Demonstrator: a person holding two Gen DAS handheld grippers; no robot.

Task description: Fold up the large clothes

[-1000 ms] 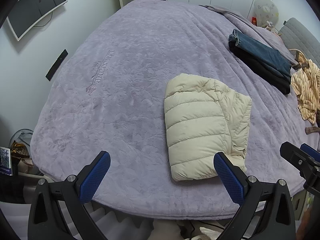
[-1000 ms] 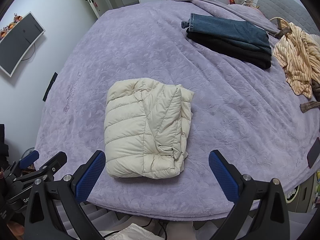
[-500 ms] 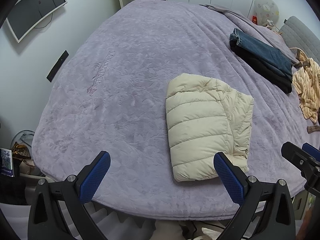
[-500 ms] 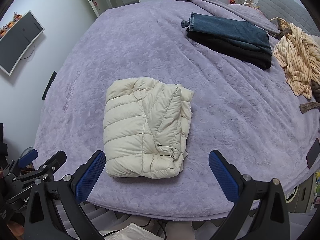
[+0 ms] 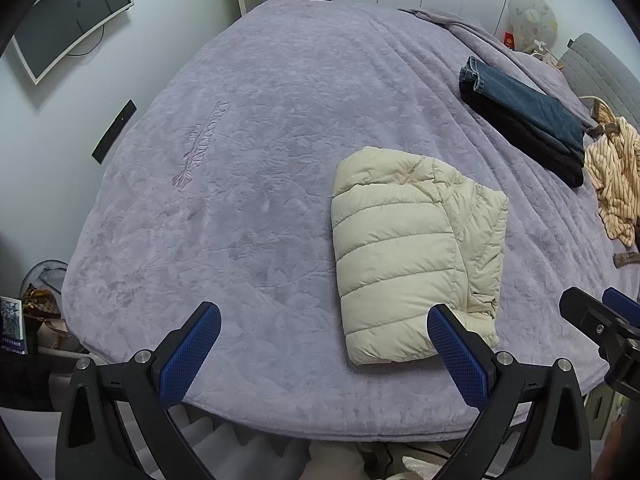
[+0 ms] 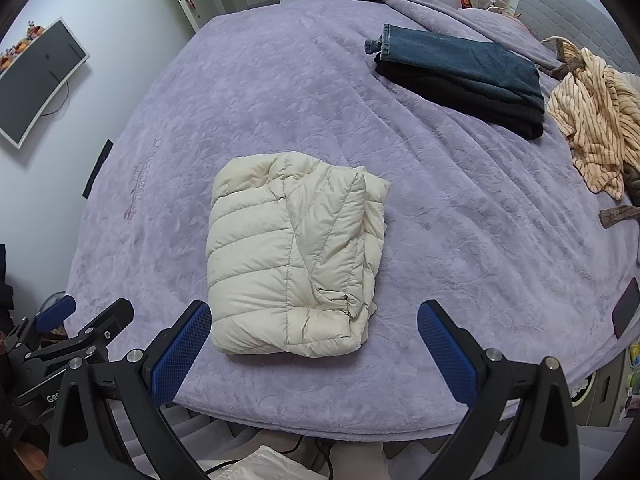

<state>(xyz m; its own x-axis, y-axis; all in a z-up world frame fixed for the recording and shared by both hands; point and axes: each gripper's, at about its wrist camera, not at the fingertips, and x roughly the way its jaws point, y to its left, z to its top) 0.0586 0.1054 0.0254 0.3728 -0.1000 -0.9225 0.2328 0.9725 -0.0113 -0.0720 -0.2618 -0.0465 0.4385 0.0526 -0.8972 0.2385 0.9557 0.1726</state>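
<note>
A cream quilted puffer jacket [image 5: 412,248] [image 6: 294,252] lies folded into a compact block near the front edge of the purple bedspread [image 5: 260,152] [image 6: 460,216]. My left gripper [image 5: 324,350] is open and empty, held over the bed's front edge, left of the jacket; its right pad overlaps the jacket's near corner in the view. Open and empty too, my right gripper [image 6: 314,346] sits just in front of the jacket's near edge. Each gripper shows at the side of the other's view.
Folded blue jeans on a black garment [image 6: 460,76] [image 5: 524,120] lie at the far right of the bed. A crumpled striped tan garment [image 6: 596,120] [image 5: 616,176] is beside them. A monitor [image 5: 68,12] hangs on the left wall. A phone [image 6: 626,308] rests near the bed's right edge.
Both grippers have drawn back very slightly from the bed; the folded jacket sits a touch lower in both views. Nothing was grasped or released.
</note>
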